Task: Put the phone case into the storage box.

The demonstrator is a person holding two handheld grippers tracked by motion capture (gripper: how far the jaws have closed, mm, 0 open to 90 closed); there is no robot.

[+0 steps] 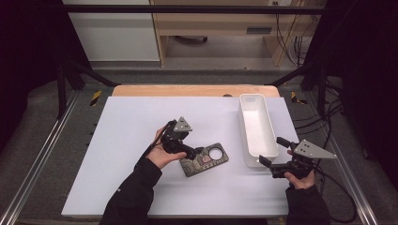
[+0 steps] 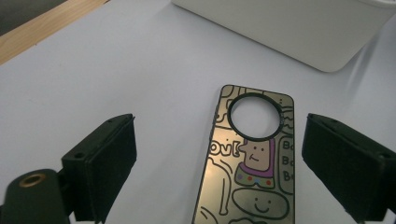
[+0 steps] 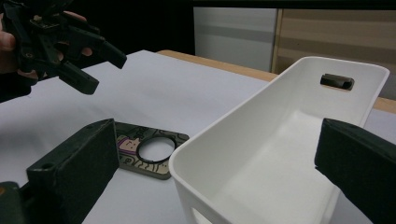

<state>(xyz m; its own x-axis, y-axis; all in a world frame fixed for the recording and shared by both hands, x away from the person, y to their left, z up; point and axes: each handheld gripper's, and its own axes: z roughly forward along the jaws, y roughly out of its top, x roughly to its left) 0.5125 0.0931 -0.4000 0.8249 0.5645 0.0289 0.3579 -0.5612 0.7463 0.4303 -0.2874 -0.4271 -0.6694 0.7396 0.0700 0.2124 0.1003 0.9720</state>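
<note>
1. white board top [image 1: 141, 183] on a wooden table, dark frame rails either side, cabinets and cables beyond; i watch it from above and along both pairs of jaws.
2. phone case [image 1: 204, 160]: flat, printed with cartoon figures, round camera cut-out at its 3 o'clock end. lies flat on the board just 6 o'clock of centre, near but apart from the bin.
3. white bin [image 1: 256, 161]: long plastic trough, empty as far as i see, running 12 to 6 on the 3 o'clock side of the board.
4. left gripper [image 1: 193, 153]: jaws wide apart, holding nothing, poised above the case's 9 o'clock end; in its own view the case [image 2: 247, 177] lies on the board between the pads, untouched.
5. right gripper [image 1: 271, 152]: jaws wide, empty, straddling the bin's 6 o'clock end [image 3: 280, 154] without touching, as far as i can tell.
6. handling, my judgement: case is light, thin, fairly stiff yet flexible at the cut-out, glossy and likely slippery; it sits flush, so little edge to catch.
7. hold, my judgement: pinch across the two long edges at mid-length, away from the cut-out ring.
</note>
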